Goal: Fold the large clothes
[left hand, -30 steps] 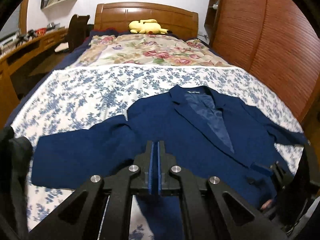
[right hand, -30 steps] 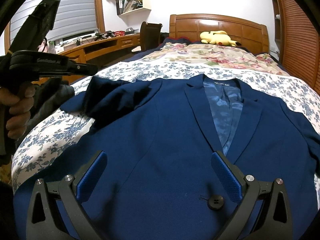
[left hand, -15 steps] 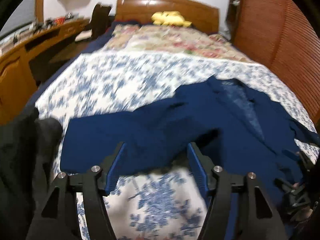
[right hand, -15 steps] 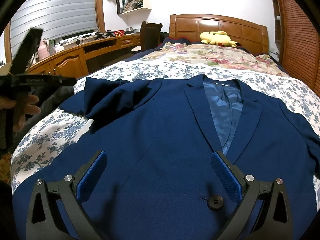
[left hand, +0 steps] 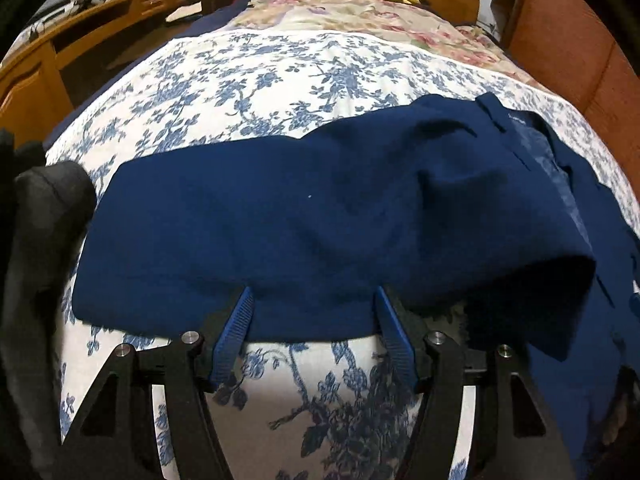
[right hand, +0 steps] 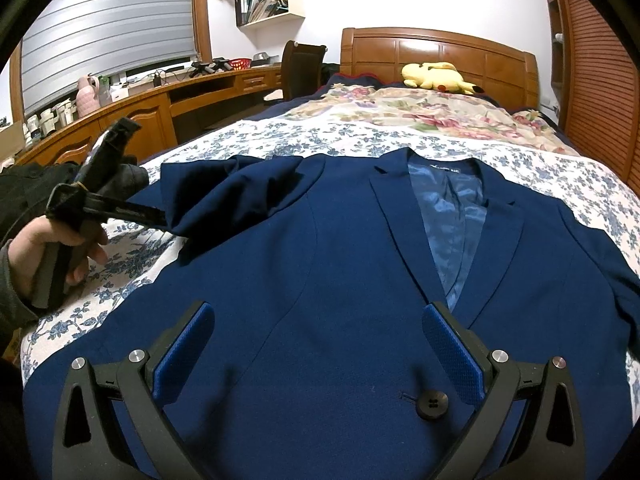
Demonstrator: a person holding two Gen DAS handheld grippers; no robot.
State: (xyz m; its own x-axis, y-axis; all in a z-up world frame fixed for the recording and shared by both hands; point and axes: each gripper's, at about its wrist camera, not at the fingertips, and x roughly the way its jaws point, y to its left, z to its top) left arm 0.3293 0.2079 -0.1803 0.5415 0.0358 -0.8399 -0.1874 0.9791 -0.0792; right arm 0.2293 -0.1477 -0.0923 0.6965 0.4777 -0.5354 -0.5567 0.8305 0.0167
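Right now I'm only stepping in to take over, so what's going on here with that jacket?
A person is folding a navy blazer laid face up on the floral bedspread. The left gripper, jaws open, is at the edge of the blazer's sleeve, which lies spread sideways; nothing is pinched yet. The right gripper hovers open above the blazer's front near its button. No fold is made yet.

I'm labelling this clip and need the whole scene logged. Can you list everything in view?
Jacket: one, navy, flat on the bed, one sleeve stretched sideways.
Button: one, black, low on the jacket front.
Bedspread: one, white with blue flowers, under the jacket.
Plush toy: one, yellow, by the headboard.
Desk: one, wooden, beside the bed.
Left gripper: jaws open at the sleeve edge.
Right gripper: jaws open over the jacket.
Hand: one, holding the left gripper.
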